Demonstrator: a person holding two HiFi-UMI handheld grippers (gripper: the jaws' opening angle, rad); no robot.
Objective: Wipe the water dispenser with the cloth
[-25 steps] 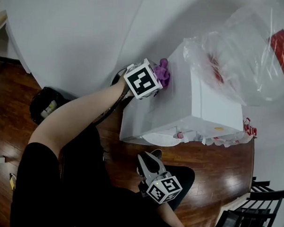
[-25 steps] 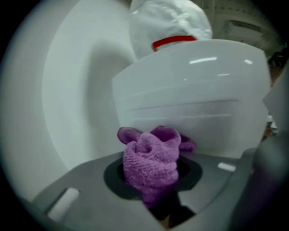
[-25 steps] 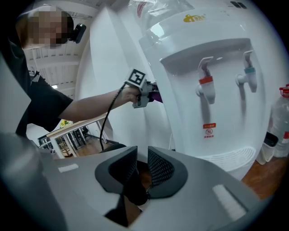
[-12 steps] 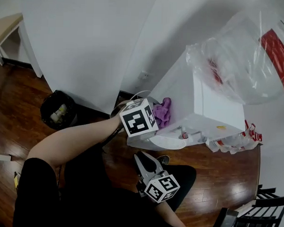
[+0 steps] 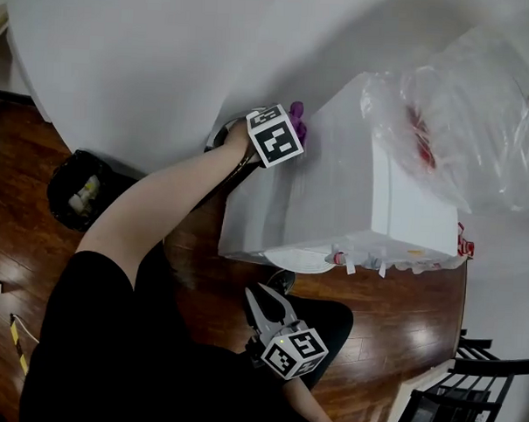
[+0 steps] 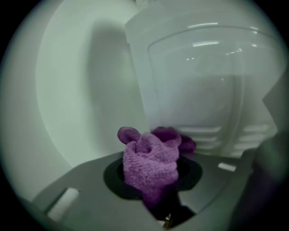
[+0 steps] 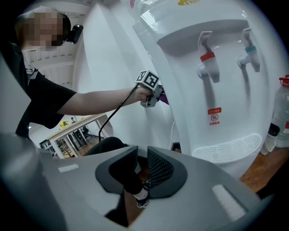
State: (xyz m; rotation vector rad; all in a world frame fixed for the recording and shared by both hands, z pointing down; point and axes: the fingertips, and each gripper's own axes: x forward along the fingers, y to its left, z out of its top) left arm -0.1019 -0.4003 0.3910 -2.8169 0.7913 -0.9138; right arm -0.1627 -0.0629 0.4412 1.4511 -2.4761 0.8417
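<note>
**Three Cameras Around One Dispenser**

The head view looks steeply down from above the person onto the top and side of the water dispenser (image 5: 335,200) and the wooden floor (image 5: 34,266). The left gripper view sits close against the dispenser's side and faces along its own jaws, past the purple cloth (image 6: 151,162). The right gripper view looks up from low and farther back at the dispenser's front and taps (image 7: 207,63). With the head view it shares the left gripper (image 7: 156,95) and the dispenser's side.

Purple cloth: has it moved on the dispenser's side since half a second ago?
Yes: the cloth in the left claw went from the dispenser's front edge back toward the wall.
</note>
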